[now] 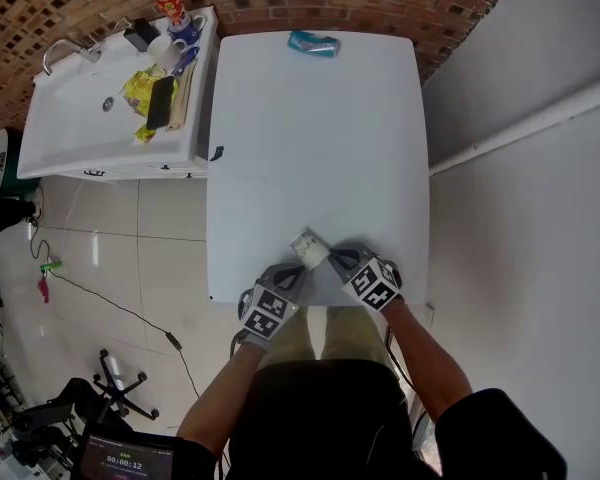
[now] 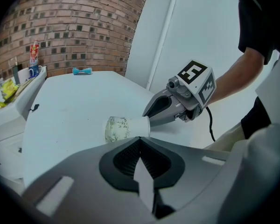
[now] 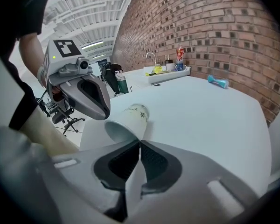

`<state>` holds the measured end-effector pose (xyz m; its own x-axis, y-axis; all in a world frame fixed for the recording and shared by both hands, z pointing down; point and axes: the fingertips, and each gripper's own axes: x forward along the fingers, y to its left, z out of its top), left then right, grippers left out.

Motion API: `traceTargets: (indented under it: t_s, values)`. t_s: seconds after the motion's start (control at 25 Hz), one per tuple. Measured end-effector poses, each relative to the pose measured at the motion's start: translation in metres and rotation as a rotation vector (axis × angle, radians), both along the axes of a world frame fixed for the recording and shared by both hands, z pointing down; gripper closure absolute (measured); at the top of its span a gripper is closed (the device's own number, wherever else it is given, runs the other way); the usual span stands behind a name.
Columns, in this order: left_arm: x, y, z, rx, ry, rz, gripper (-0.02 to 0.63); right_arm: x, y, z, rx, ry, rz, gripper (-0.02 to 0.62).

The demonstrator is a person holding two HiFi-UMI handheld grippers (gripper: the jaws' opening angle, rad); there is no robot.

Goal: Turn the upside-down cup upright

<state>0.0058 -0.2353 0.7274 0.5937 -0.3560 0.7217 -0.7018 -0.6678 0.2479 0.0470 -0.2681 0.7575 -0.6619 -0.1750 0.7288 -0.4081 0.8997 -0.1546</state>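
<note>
A white paper cup (image 1: 309,249) with a green leaf print lies tipped on its side near the front edge of the white table (image 1: 320,148). Its base (image 2: 113,129) points away from my right gripper. My right gripper (image 1: 332,260) is shut on the rim of the cup's mouth (image 3: 123,130), which faces that gripper's camera. My left gripper (image 1: 296,274) sits just left of the cup with its jaws together and nothing between them. In the right gripper view the left gripper (image 3: 100,110) hangs beside the cup (image 3: 133,115).
A small teal object (image 1: 313,43) lies at the table's far edge. A white sink counter (image 1: 80,138) with bottles, a mug and clutter adjoins the table on the left. A white wall (image 1: 540,198) runs along the right. An office chair base (image 1: 120,380) stands on the floor.
</note>
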Motion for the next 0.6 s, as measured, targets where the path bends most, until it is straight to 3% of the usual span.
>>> traceTargets:
  t_s: [0.24,0.6]
  values:
    - [0.003,-0.001,-0.010,0.031,0.016,0.009,0.591,0.000,0.002,-0.007,-0.063,-0.028,0.044,0.591]
    - [0.004,-0.005,-0.025,0.064,0.008,0.035,0.591,0.010,0.014,-0.025,-0.306,-0.025,0.224,0.591]
